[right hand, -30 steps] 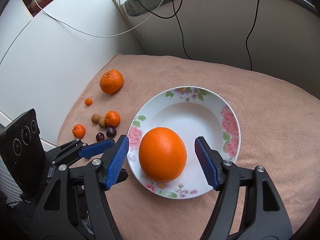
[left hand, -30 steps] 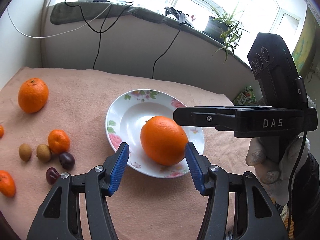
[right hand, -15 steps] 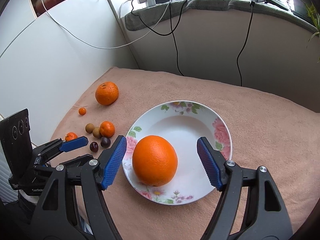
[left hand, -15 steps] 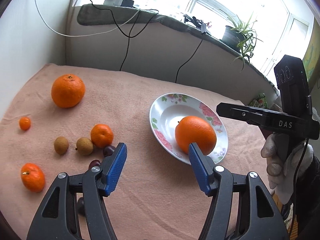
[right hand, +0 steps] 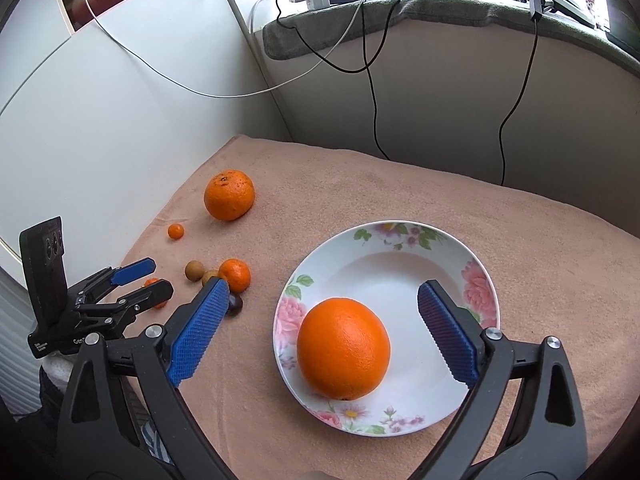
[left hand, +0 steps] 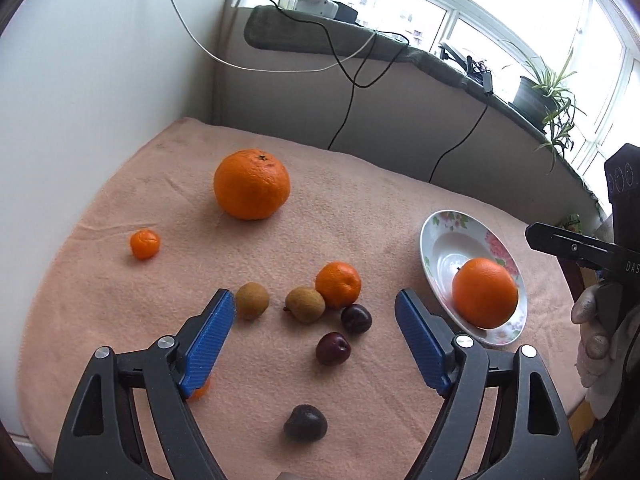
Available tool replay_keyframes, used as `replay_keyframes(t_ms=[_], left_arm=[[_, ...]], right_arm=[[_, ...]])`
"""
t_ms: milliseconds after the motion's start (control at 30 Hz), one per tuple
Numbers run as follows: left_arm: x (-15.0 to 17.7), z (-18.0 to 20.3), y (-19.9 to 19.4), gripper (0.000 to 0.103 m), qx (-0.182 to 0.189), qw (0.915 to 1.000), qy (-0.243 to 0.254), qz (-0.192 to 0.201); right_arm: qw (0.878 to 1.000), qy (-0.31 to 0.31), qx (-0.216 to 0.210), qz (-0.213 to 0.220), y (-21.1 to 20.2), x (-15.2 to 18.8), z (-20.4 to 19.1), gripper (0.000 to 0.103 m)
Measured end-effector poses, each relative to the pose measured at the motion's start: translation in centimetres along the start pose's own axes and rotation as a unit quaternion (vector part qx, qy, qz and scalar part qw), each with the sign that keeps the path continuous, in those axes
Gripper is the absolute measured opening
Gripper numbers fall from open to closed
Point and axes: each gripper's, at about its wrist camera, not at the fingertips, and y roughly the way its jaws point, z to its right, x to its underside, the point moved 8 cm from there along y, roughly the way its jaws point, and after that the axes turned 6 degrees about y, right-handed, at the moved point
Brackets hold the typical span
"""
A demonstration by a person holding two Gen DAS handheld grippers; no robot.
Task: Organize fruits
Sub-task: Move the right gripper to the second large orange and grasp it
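Oranges lead: a smooth oval orange (right hand: 343,349) lies at six o'clock in the glossy floral plate (right hand: 476,276), between the right gripper (right hand: 318,332)'s just-widened, empty jaws. Only the left view shows three dark cherries (left hand: 333,348) on the pink towel (left hand: 360,208), beneath the left gripper (left hand: 314,338)'s likewise widened, empty ribbed pads.

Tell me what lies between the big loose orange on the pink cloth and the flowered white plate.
Nothing: in the right wrist view only bare pink cloth separates the big loose orange from the flowered white plate.
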Motion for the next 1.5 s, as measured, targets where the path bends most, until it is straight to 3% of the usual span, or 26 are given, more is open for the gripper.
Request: replay_keyframes(t_ms=[533,1267,1500], left_arm=[[-2.8,-5.3,1.5,0.082,-0.024,0.9995,-0.016,0.012],[-5.3,-7.0,6.3,0.081,0.033,0.9987,-0.035,-0.016],[-5.5,-6.9,7.3,0.079,0.046,0.9978,-0.039,-0.028]], right_arm=[[0.998,0.029,-0.047,-0.039,6.5,-4.1,-5.2,0.097],[0.985,0.075,-0.078,-0.136,18.4,-6.3,-9.6,0.097],[0.981,0.079,-0.080,-0.160,21.3,-5.9,-10.5,0.092]])
